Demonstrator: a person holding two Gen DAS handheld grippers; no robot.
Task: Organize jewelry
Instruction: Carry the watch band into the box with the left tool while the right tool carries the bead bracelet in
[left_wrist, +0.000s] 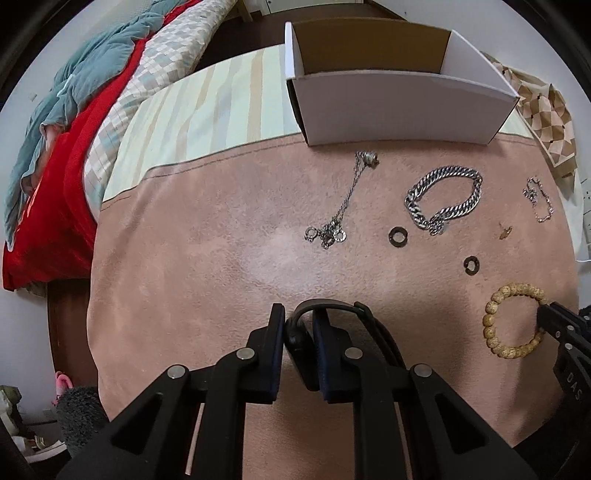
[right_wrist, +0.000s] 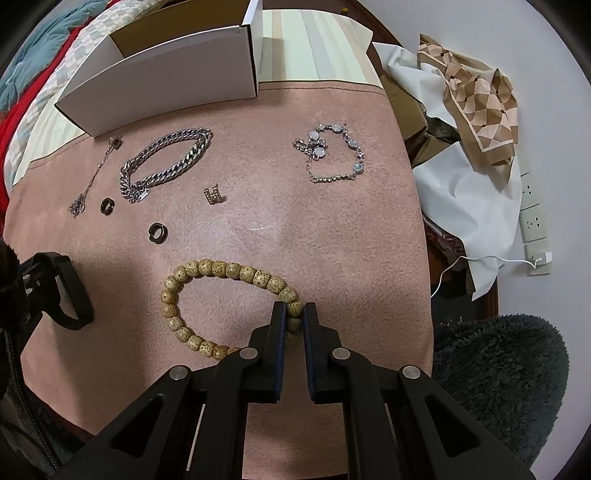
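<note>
My left claw (left_wrist: 298, 320) grips the black strap (left_wrist: 334, 308); my right claw (right_wrist: 293, 314) pinches the beaded bracelet (right_wrist: 221, 271), white box (right_wrist: 162, 85) ahead.

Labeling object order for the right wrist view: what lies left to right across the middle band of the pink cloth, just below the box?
Thin chain necklace → heavy silver curb bracelet → small gold charm → stone-set silver bracelet. The two black rings are left out; they overlap the first two in order.
</note>
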